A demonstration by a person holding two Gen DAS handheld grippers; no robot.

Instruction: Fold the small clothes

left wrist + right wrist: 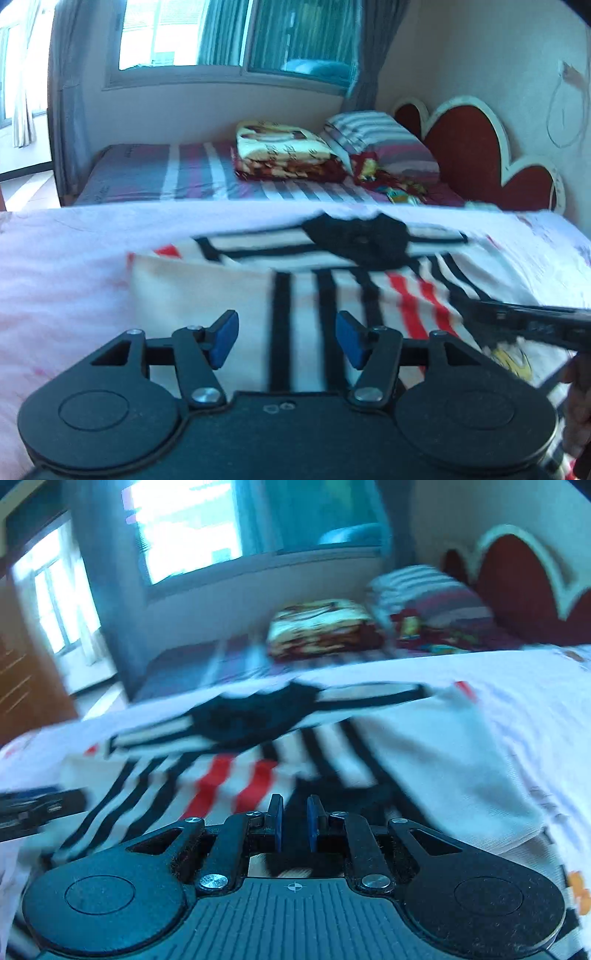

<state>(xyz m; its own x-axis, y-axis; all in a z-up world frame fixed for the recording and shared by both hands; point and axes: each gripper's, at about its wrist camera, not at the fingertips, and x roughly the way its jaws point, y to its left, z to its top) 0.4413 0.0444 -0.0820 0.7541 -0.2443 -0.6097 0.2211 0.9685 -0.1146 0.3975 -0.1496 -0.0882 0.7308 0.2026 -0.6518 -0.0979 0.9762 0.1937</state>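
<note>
Soft striped cloth shirt (pixel 332 295) lies on a matt pink sheet (pixel 66 266); matt black plastic tool (pixel 286 338) has blue pads.

White shirt (pixel 332 295) w/ black & red stripes, black collar, flat on pink sheet, one side folded in.

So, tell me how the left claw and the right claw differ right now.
The left claw stands wide open, while the right claw leaves only a narrow gap between its pads. The left claw hangs over the striped shirt's black-striped part beside the folded-over plain flap; the right claw sits by the red stripes. Both have blue pads and hover low over the shirt, gripping nothing visibly.
</note>
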